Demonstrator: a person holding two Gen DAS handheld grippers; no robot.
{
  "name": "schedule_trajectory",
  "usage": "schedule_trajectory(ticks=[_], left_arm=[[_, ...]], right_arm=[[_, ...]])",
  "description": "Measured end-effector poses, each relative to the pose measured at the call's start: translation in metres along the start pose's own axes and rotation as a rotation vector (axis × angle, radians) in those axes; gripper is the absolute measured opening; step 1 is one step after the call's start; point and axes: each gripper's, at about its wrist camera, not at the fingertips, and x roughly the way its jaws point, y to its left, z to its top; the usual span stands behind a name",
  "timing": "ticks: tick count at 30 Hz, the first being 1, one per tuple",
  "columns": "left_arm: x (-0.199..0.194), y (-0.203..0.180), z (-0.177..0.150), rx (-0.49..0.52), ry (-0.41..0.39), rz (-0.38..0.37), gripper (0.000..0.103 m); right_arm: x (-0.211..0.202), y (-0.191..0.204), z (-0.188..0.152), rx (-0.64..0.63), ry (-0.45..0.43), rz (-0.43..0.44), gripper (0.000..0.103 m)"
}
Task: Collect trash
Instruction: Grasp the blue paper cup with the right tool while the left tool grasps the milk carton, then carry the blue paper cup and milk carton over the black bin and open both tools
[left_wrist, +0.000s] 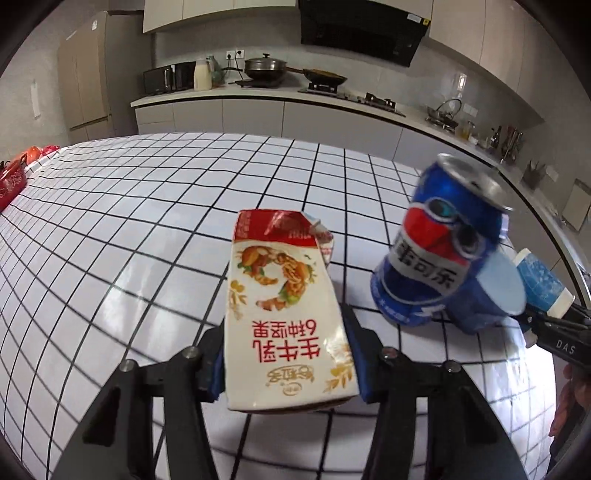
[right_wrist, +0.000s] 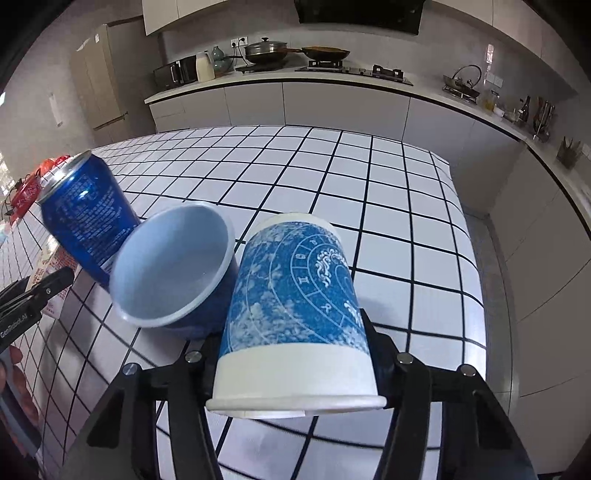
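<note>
**Both grippers closed on trash over the checked bench**

The left gripper (left_wrist: 286, 354) has its fingers (left_wrist: 360, 350) pressed against the two long sides of a milk carton (left_wrist: 284, 314), a white box with a red top and red Chinese lettering that reads upside down in the left wrist view. The carton's torn-open top points away from the camera, and its near end sits between the blue pads.

The right gripper (right_wrist: 293, 354) holds a blue-patterned paper cup (right_wrist: 295, 314) turned mouth toward the camera, its white rim lowest in the right wrist view and its base pointing away. The fingers (right_wrist: 373, 339) bear on the cup's sides just above the white band.

Just beside that cup, on its left in the right wrist view, a second blue paper cup (right_wrist: 173, 266) lies tipped with its pale inside facing the camera. It touches a blue Pepsi can (right_wrist: 86, 214), which leans rather than standing straight and looks blurred. From the left wrist view the can (left_wrist: 428, 254) and tipped cup (left_wrist: 491, 291) lie to the right of the carton, with the held cup (left_wrist: 543, 280) at the far right edge.

All this sits over a bench (left_wrist: 147, 221) covered in a white cloth with a black grid. A red container (left_wrist: 13, 181) stands at its far left edge. Behind runs a kitchen counter (right_wrist: 332, 83) with a lidded pan (right_wrist: 267, 50) and a kettle (right_wrist: 463, 79).
</note>
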Motion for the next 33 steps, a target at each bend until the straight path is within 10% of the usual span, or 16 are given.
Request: schedule_trajectory(ticks=[33], left_arm=[[-0.121, -0.184, -0.093, 0.168, -0.032, -0.194, 0.053]], right_arm=[[-0.216, -0.107, -0.143, 0.062, -0.134, -0.003, 0.059]])
